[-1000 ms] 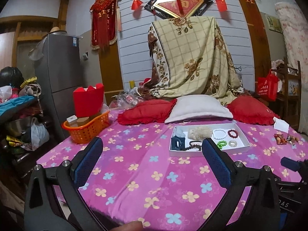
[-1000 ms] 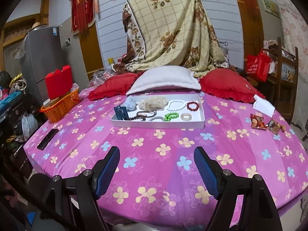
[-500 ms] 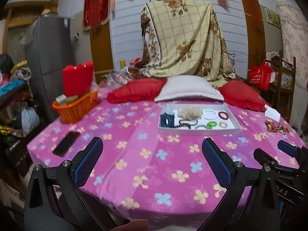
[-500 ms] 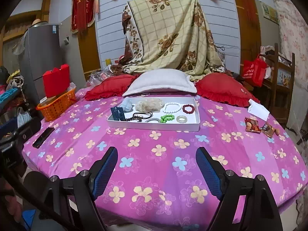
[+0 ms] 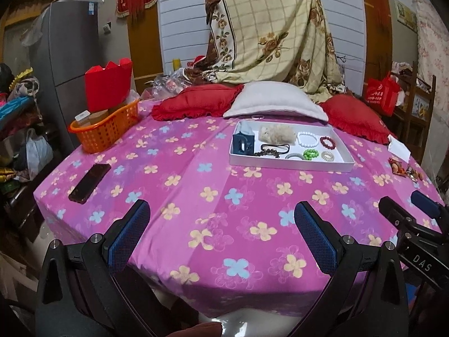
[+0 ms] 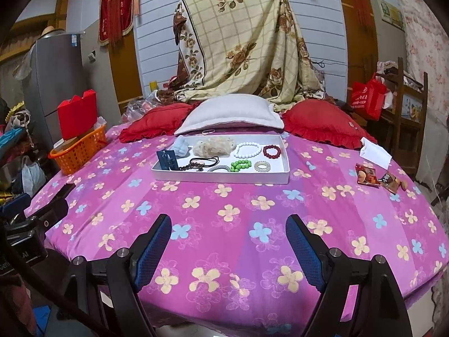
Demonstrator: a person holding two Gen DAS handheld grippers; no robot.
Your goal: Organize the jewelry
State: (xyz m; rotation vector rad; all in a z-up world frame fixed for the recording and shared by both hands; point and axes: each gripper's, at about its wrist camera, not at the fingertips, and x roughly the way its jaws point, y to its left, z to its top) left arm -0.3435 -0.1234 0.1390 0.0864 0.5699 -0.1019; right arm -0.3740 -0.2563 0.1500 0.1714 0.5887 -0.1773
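1. Lettering reading "DAS" is showing in the left wrist view on the black body of the right gripper [image 5: 407, 210], which is entering at the lower right edge; writing on a red bag [image 5: 380, 95] at the right wall is too small to read.
2. Left gripper [image 5: 221, 224] is hovering released over the near edge of the desk [image 5: 196, 185], its blue pads spread wide with nothing between them.
3. White tray [image 5: 289, 164] is lying well ahead of it and a little right, holding a white bead bracelet [image 5: 308, 139], a red bead bracelet [image 5: 327, 142], a green bead bracelet [image 5: 310, 154], a dark blue box [image 5: 243, 143] and a fluffy beige piece [image 5: 276, 134].
4. A pink flowered cloth is covering the desk; a black phone [image 5: 89, 178] and an orange basket [image 5: 105, 129] are sitting at the left.
5. In the right wrist view, the right gripper [image 6: 228, 243] is likewise hanging released and empty above the near cloth, with the tray [image 6: 224, 176] well ahead, almost straight in front.
6. Snack packets [image 6: 367, 175] are lying to the right of the tray, red cushions [image 6: 320, 123] and a grey pillow [image 6: 230, 113] behind it, and a checked floral sheet [image 6: 244, 45] is draping against the panelled wall.
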